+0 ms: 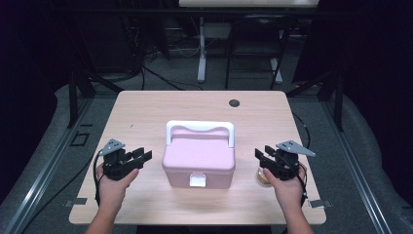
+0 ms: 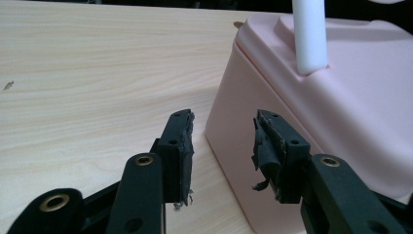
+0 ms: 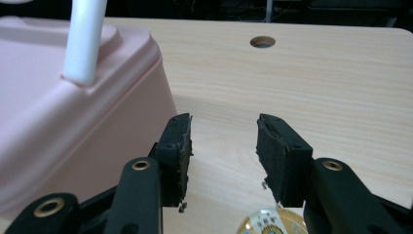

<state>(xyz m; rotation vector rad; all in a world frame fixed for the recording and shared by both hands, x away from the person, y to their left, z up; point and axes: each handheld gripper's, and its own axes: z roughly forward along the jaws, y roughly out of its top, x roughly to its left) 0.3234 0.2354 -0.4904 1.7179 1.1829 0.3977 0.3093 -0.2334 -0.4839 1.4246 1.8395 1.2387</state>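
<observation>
the left gripper (image 1: 141, 157) sits in the person's left hand (image 1: 113, 187) near the table's left front, its jaws parted about halfway with nothing between them, tips aimed inward at the pink box (image 1: 198, 158). the right gripper (image 1: 262, 156), in the right hand (image 1: 287, 189), mirrors it from the other side, jaws likewise half apart and empty. between the two stands the box, at the middle of the wooden table (image 1: 146, 112), lid down, its white handle (image 1: 199, 127) arching over the back of the lid and a white latch (image 1: 197, 180) on the front face toward the person. so the box lies to the right of the left gripper and to the left of the right one, each a short gap off its side wall, neither touching; the two look about equally near. in the left gripper view the box's side wall (image 2: 243, 112) is just past the pads (image 2: 182, 146), and in the right gripper view its wall (image 3: 97, 126) stands just left of the pads (image 3: 181, 151). the box's longer axis runs left to right, from gripper to gripper. a small round yellowish thing (image 3: 270, 225) lies on the table under the right gripper, just beside the box. judging from this, a squeeze from both sides looks the likely next move.
</observation>
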